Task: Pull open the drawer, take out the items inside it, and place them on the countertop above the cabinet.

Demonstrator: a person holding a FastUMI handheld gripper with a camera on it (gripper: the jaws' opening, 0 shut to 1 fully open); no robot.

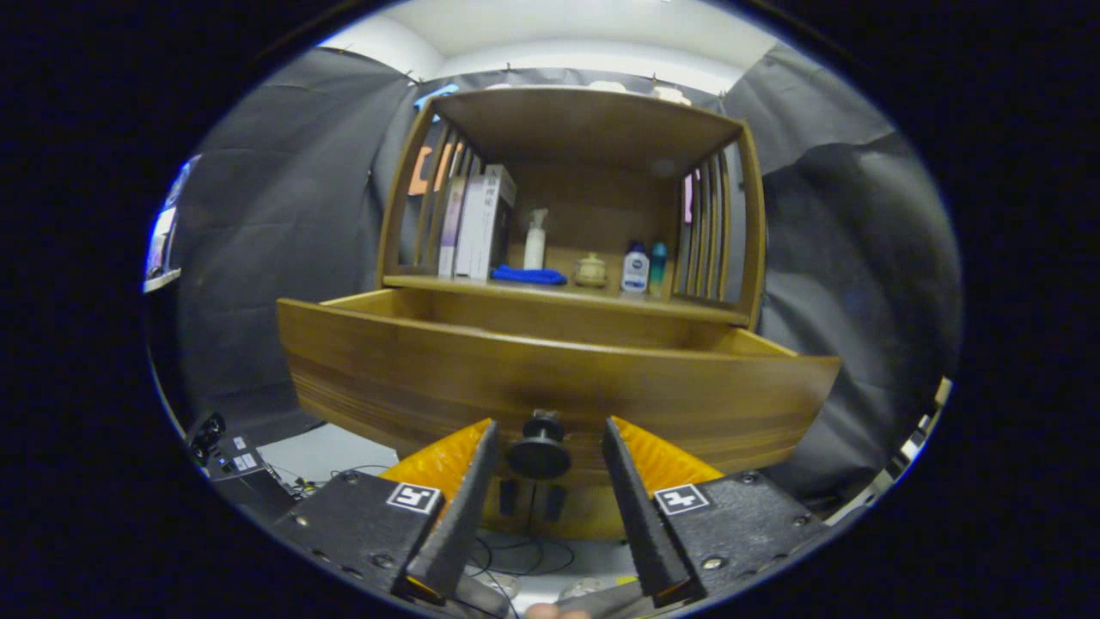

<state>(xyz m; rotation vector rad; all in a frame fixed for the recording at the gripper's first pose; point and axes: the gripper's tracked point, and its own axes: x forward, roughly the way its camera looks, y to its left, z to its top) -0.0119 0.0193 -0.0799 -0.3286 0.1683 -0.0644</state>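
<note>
cabinet [571, 129], wood, open shelf w/ slatted sides, stands beyond the fingers. its countertop [550, 288] is the ledge above the drawer; already carries boxes [477, 219] on the left, blue cloth [528, 276], spray bottle [534, 241], small jar [590, 270], two small bottles [643, 268] to the right.

drawer [550, 378] pulled well out toward the gripper, front panel just ahead of the fingers, tilted a bit, right end lower. inside hidden behind the front panel from this low angle; can't tell what items are in it.

knob [540, 447], dark, round, sits between the fingers near their tips.

gripper [550, 438]: fingers spread, one each side of the knob w/ gaps showing, not pinching it. judge: pull step looks done or nearly so, items not yet taken out.

risks:
- drawer far out; more pull could drop it off its runners or tip it.
- lifting straight up from here could catch a finger on the knob or the panel's top edge.
- reaching in blind, since contents unseen; could miss or knock items.
- countertop crowded; a careless put-down could topple the bottles. free spots look few, mostly at the front edge.

pose: gripper held low, about level w/ the knob, pointing straight at the drawer front, roughly centred, fingers level. a bit of the person's hand [557, 611] shows behind the fingers.
</note>
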